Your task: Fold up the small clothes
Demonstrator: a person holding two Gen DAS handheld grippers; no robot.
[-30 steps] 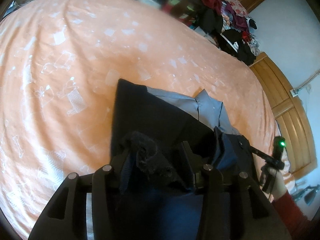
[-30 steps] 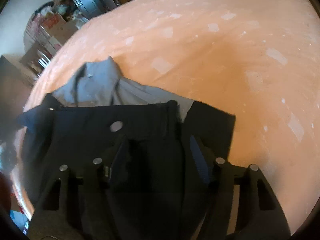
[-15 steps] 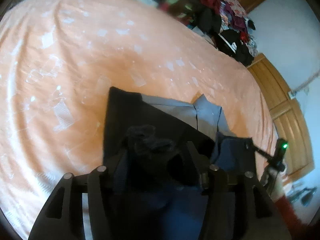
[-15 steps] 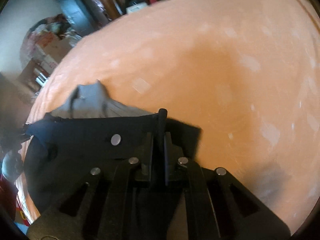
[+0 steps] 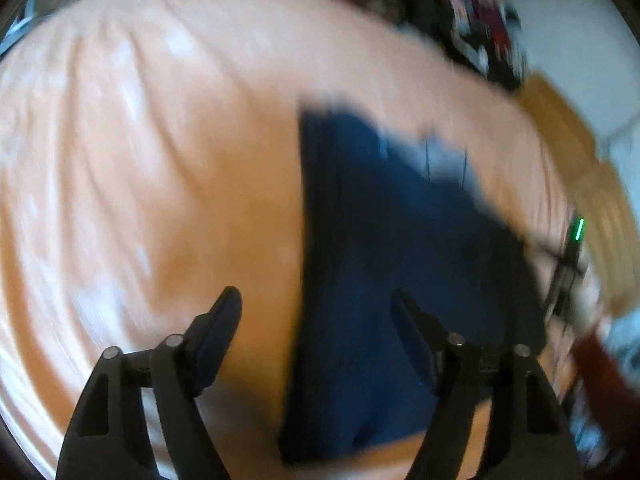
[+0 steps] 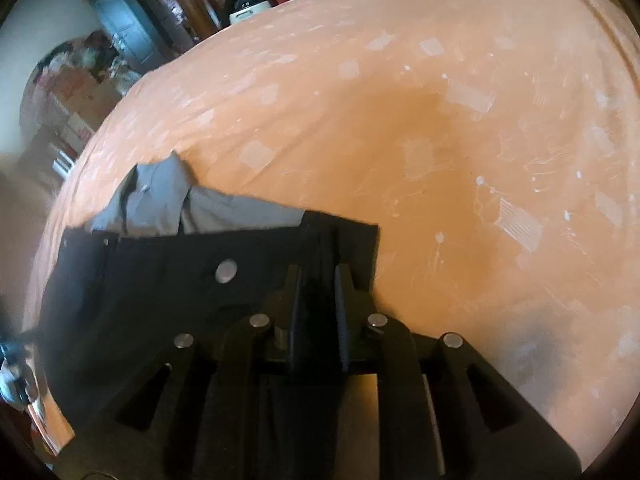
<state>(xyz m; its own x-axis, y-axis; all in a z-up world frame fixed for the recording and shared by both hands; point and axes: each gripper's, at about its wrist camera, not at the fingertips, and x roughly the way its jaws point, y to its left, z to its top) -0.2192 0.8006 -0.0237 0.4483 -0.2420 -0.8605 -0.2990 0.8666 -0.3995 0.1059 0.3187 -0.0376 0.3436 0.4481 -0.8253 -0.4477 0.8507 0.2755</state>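
Dark navy cloth, one garment [image 6: 192, 280], lies flat on the orange bedsheet [image 6: 460, 128] under both of my tools. It looks like a pair of trousers or shorts folded over, with a straight waistband edge, one round metal button [image 6: 226, 271] near that edge and a smaller stud further along. From my right wrist view the cloth reads nearly black; from my left wrist view, which is smeared with blur, it reads deep blue. Its long axis in the left view runs from near my fingers away toward the far side of the bed, the left edge a straight line. In the right view the waistband edge runs across the picture, left to right.

One grey shirt [image 6: 168, 200] lies beneath the far edge of the dark garment, its collar sticking out toward the far side. I count two pieces of clothing on the sheet.

My left gripper [image 5: 316, 300] stands wide apart with nothing between its fingers; the left fingertip is over bare sheet, the right one over the dark cloth. My right gripper [image 6: 317, 280] is drawn narrow, its two pads pinching a raised fold of the dark garment near its right corner.

A heap of mixed clothes [image 5: 472, 24] sits past the far end of the bed, too blurred to count.
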